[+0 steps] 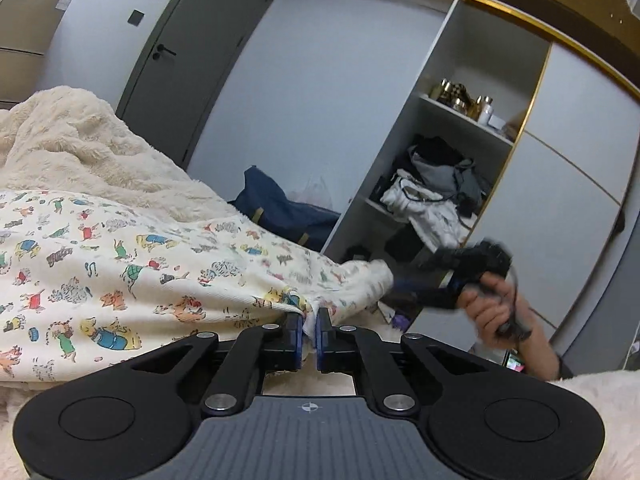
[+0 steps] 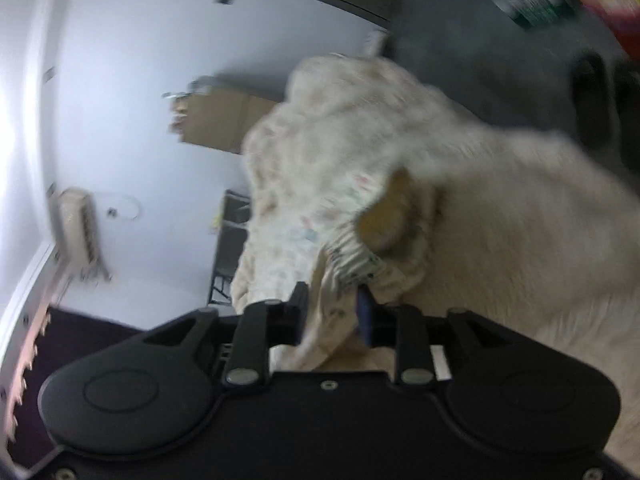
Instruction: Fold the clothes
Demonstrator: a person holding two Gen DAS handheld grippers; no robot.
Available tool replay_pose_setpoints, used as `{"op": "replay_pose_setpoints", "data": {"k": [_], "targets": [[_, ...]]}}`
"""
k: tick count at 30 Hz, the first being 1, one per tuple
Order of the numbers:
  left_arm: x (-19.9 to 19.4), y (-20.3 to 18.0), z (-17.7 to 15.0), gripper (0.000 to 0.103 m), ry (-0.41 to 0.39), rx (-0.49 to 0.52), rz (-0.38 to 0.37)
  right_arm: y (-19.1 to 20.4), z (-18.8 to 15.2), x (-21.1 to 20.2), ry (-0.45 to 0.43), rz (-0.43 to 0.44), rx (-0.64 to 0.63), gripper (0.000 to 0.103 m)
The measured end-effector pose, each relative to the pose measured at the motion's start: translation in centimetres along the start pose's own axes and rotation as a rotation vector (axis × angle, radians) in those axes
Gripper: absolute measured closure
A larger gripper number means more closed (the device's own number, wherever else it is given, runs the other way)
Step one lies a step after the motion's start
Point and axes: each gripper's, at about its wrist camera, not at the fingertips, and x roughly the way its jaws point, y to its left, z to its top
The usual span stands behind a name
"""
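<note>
Left hand-held gripper point(image 1: 308, 320) clenched on edge of cream cartoon-animal-print fleece-lined garment point(image 1: 120, 264), garment lifted and stretched rightward, right hand-held gripper point(image 2: 332, 312) grasping its other, blurred end, open white wardrobe shelves point(image 1: 460, 120) behind

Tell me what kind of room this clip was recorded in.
Most likely a bedroom: a fluffy cream blanket, an open wardrobe with piled clothes, and a grey door.
</note>
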Motion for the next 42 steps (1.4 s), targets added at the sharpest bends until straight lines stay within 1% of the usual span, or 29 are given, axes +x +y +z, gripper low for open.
{"op": "replay_pose_setpoints", "data": {"k": [2,3,5,8,13,14,16,18,20,21,22,23,24,27,29,31,32,34,35,36,38,39,40,41,42], "targets": [[0.0,0.0,0.0,0.1,0.007,-0.001,-0.005,0.9,0.9,-2.3,-0.062,-0.013,-0.056,0.051],[0.0,0.0,0.1,0.1,0.01,-0.001,-0.006,1.0,1.4,-3.4,-0.092,-0.012,-0.066,0.05],[-0.2,-0.1,0.1,0.1,0.016,0.007,-0.007,0.3,2.0,-3.6,-0.101,-0.016,-0.053,0.045],[-0.3,-0.1,0.1,0.1,0.019,0.003,-0.011,-1.4,2.2,-0.5,-0.013,-0.034,-0.055,0.042],[-0.1,0.1,-0.2,0.1,0.031,-0.008,-0.022,-4.4,2.4,5.4,0.154,-0.067,-0.066,0.042],[-0.1,0.1,-0.3,0.1,0.032,-0.011,-0.023,-4.9,2.5,6.6,0.178,-0.055,-0.061,0.042],[0.0,0.2,-0.3,0.1,0.033,-0.017,-0.027,-5.9,2.9,8.7,0.203,-0.022,-0.037,0.042],[0.1,0.3,-0.3,0.1,0.031,-0.023,-0.03,-7.1,3.5,10.2,0.204,-0.022,-0.004,0.043],[0.1,0.4,-0.3,0.1,0.029,-0.028,-0.035,-7.8,3.9,11.5,0.205,0.026,0.028,0.043],[0.1,0.5,-0.3,0.1,0.03,-0.031,-0.036,-8.2,4.0,12.2,0.207,0.055,0.046,0.046],[0.2,0.6,-0.3,0.1,0.031,-0.033,-0.037,-8.4,4.2,12.5,0.206,0.066,0.052,0.051],[0.3,0.5,-0.3,0.1,0.033,-0.033,-0.036,-8.0,4.3,12.6,0.199,0.066,0.041,0.06],[0.4,0.5,-0.3,0.1,0.035,-0.031,-0.035,-7.4,4.4,12.9,0.189,0.066,0.024,0.066],[0.5,0.4,-0.4,0.1,0.04,-0.028,-0.031,-6.1,5.5,13.4,0.146,0.067,-0.03,0.072],[0.5,0.3,-0.4,0.1,0.039,-0.028,-0.03,-4.4,6.5,12.8,0.1,0.074,-0.073,0.075],[0.6,0.1,-0.3,0.1,0.031,-0.029,-0.028,-1.5,8.5,11.5,0.03,0.09,-0.112,0.082],[0.6,0.0,-0.2,0.1,0.026,-0.027,-0.026,-0.7,9.2,11.0,0.018,0.086,-0.116,0.083],[0.7,-0.2,0.0,0.1,0.021,-0.027,-0.017,0.8,10.1,11.2,0.025,0.007,-0.149,0.082],[0.8,-0.3,0.0,0.1,0.023,-0.03,-0.014,1.5,10.4,11.4,0.031,-0.041,-0.17,0.08],[0.9,-0.4,0.0,0.1,0.025,-0.033,-0.01,2.1,10.4,11.6,0.039,-0.1,-0.201,0.075],[1.0,-0.6,0.0,0.1,0.026,-0.033,-0.002,2.6,10.0,12.0,0.06,-0.245,-0.269,0.071],[1.1,-0.6,0.0,0.1,0.028,-0.033,0.001,2.5,9.7,11.5,0.041,-0.316,-0.281,0.071],[1.2,-0.7,-0.1,0.1,0.032,-0.032,0.006,2.4,9.5,10.6,0.001,-0.351,-0.276,0.07],[1.4,-0.8,-0.1,0.1,0.036,-0.031,0.011,2.5,9.0,9.6,-0.033,-0.361,-0.268,0.063],[1.5,-0.8,-0.1,0.1,0.041,-0.028,0.015,2.4,8.8,9.1,-0.047,-0.361,-0.265,0.057]]}}
